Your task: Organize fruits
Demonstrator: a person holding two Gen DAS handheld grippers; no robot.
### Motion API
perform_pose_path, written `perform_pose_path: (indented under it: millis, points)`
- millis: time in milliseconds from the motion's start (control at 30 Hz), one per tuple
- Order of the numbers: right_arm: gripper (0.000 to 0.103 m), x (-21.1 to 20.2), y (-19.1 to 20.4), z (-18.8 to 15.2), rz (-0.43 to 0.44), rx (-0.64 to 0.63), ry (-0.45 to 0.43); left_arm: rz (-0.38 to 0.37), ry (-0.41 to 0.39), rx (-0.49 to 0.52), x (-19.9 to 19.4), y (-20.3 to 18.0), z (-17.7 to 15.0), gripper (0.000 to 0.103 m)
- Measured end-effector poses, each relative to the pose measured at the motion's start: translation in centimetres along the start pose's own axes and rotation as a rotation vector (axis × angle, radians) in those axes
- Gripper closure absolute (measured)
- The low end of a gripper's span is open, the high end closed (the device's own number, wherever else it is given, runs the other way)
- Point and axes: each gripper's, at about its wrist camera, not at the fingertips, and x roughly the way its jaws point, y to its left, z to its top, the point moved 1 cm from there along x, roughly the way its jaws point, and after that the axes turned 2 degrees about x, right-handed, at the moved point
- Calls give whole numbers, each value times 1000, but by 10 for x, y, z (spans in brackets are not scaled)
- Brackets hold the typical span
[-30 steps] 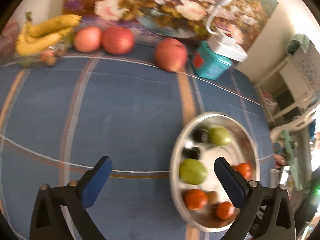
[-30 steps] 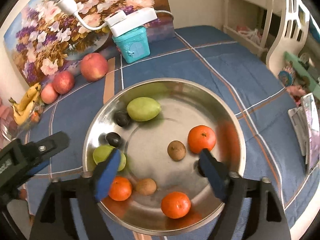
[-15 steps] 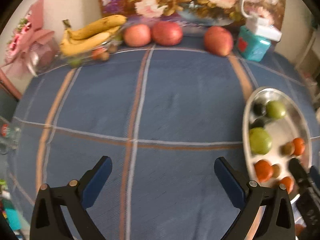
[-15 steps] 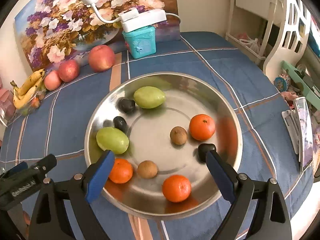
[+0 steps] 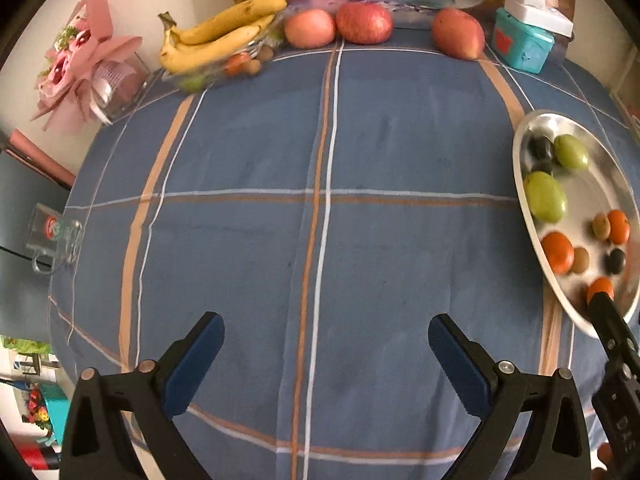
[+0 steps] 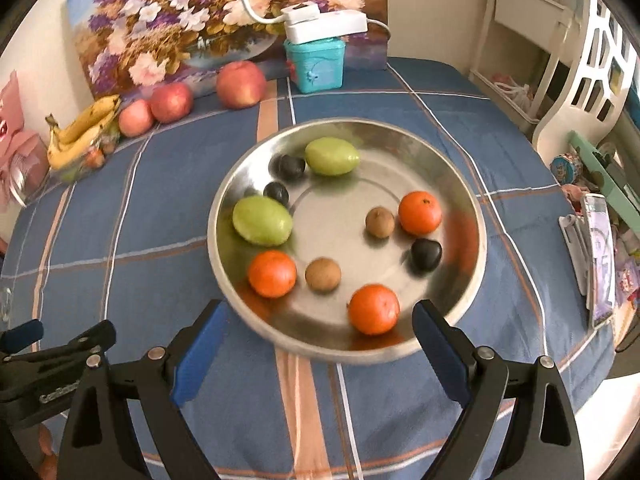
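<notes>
A round steel plate (image 6: 476, 216) holds two green mangoes (image 6: 262, 220), three oranges (image 6: 374, 309), three dark plums (image 6: 426, 254) and two small brown fruits (image 6: 323, 274). The plate also shows at the right of the left wrist view (image 5: 520, 184). Three red apples (image 5: 363, 23) and a banana bunch (image 5: 218, 36) on a glass dish lie at the table's far edge. My right gripper (image 6: 320, 350) is open and empty just short of the plate's near rim. My left gripper (image 5: 326, 360) is open and empty over bare cloth, left of the plate.
The table has a blue checked cloth (image 5: 320, 200). A teal box (image 6: 316, 65) with a white lamp base on top stands before a flower painting (image 6: 180, 20). A pink bouquet (image 5: 80, 76) is far left. A white chair (image 6: 580, 92) stands right of the table.
Both grippers have drawn back from the plate. The left one has swung left, so the plate slid to its right edge. The right one has pulled back toward me, off the plate.
</notes>
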Motion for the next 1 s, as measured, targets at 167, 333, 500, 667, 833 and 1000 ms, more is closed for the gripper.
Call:
perform_pose_path:
  millis: [167, 333, 500, 667, 833, 1000]
  points:
    - [10, -12, 3, -7, 26, 8, -10, -9, -3, -15, -13, 7, -12, 0]
    - [10, -19, 7, -6, 16, -3, -38, -49, -17, -49, -20, 16, -12, 0]
    - [10, -18, 7, -2, 4, -11, -38, -74, -14, -86, -21, 22, -9, 0]
    - [10, -17, 9, 0, -7, -27, -41, -81, 19, -135, -12, 29, -10, 0]
    - [10, -16, 14, 0, -18, -55, -44, -81, 21, -158, -8, 34, -11, 0]
    - [10, -15, 18, 0, -20, -70, -41, -74, 7, -153, -7, 37, -11, 0]
